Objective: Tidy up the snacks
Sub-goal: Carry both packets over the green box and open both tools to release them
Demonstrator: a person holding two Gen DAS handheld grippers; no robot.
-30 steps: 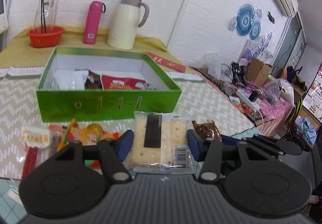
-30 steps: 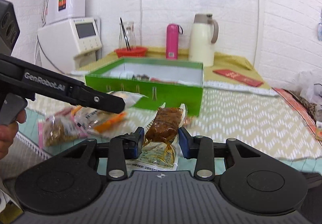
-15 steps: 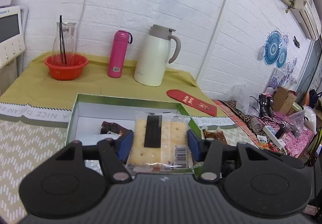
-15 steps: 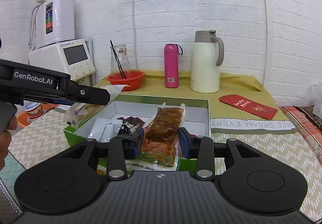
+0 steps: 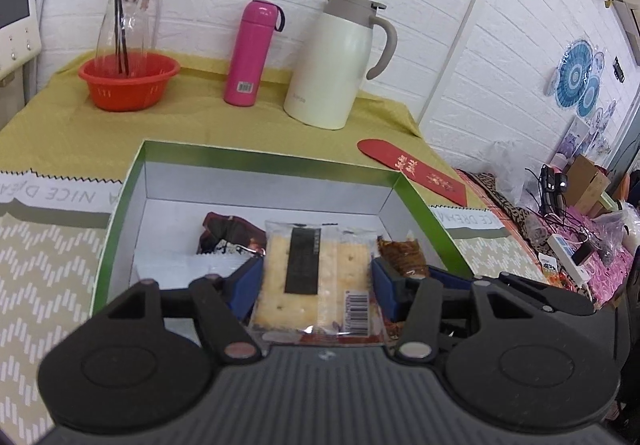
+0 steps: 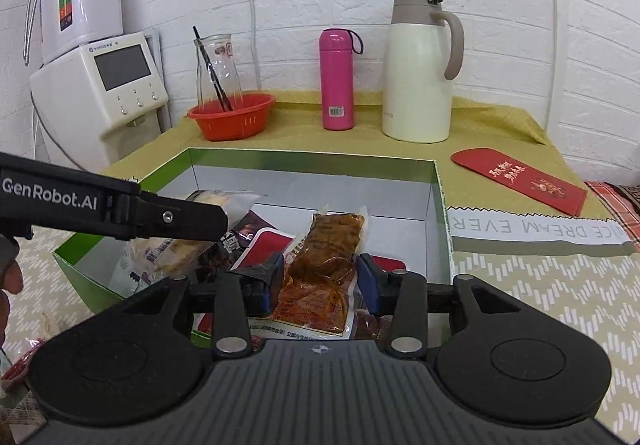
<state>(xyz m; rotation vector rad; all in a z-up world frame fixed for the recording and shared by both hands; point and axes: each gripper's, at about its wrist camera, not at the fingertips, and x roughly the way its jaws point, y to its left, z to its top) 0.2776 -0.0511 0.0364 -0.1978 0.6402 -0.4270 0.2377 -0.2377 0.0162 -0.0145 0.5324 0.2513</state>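
Now both of your tongs hang over the green box (image 5: pixel 128 201), and each has a snack between its jaws. Your left tongs (image 5: pixel 316 279) hold the cracker pack (image 5: pixel 316 277) with its long side pointing away from you, toward the far wall of the box. Those jaws are opening, and a small gap shows at the right pad, so the pack looks ready to slip down. Your right tongs (image 6: pixel 320 281) have the brown snack bag (image 6: pixel 324 269) between them, long side also pointing away, and those jaws are opening too. The box floor lies right under both snacks, so I think the only way left is down. Other packs (image 6: pixel 256 241) already lie inside, mostly to the left. Your left tongs sit over that crowded side; your right ones are nearer the right wall.
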